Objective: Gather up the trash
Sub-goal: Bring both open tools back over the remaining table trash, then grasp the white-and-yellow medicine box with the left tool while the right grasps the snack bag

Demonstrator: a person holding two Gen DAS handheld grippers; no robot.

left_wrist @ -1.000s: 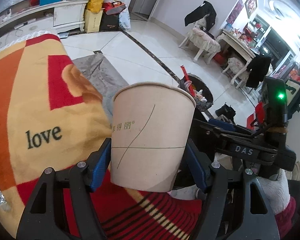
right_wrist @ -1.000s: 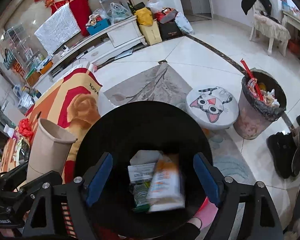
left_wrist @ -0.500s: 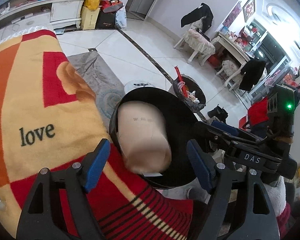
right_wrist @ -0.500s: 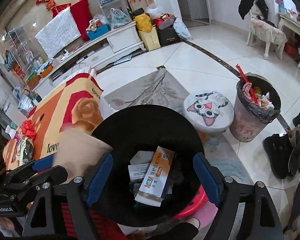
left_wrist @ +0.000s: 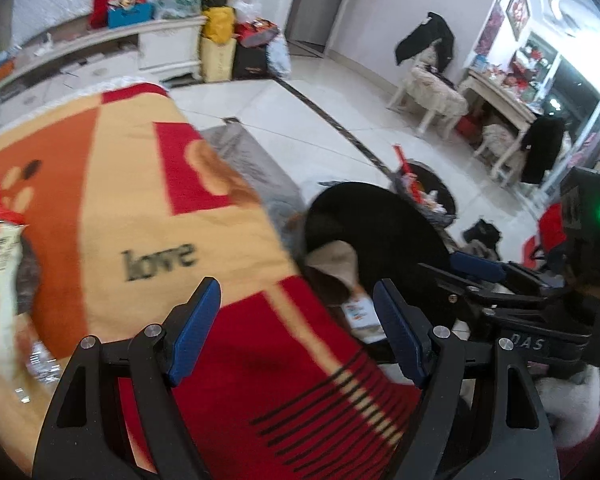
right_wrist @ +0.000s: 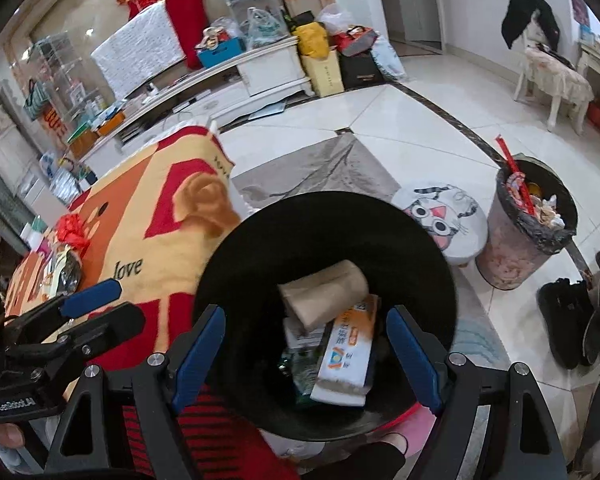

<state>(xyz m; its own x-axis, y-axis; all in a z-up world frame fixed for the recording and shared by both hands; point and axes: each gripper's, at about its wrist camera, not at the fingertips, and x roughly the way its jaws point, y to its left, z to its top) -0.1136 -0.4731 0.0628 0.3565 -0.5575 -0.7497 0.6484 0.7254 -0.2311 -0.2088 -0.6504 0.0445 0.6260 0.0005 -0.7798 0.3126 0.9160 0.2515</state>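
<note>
Right wrist view is showing the cup [right_wrist: 324, 294] now lying in the black bin [right_wrist: 432, 264] instead of between the left gripper [left_wrist: 296, 330] fingers, which are standing wide and empty, meaning one piece collected; right gripper [right_wrist: 306, 354] is standing wide around the bin.

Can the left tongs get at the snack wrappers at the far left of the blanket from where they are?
Probably yes. The left tongs are open and empty over the blanket, and nothing stands between them and the snack wrappers lying in the open; blur hides the finer detail.

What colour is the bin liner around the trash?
Black bin liner; clearest in the right wrist view.
</note>
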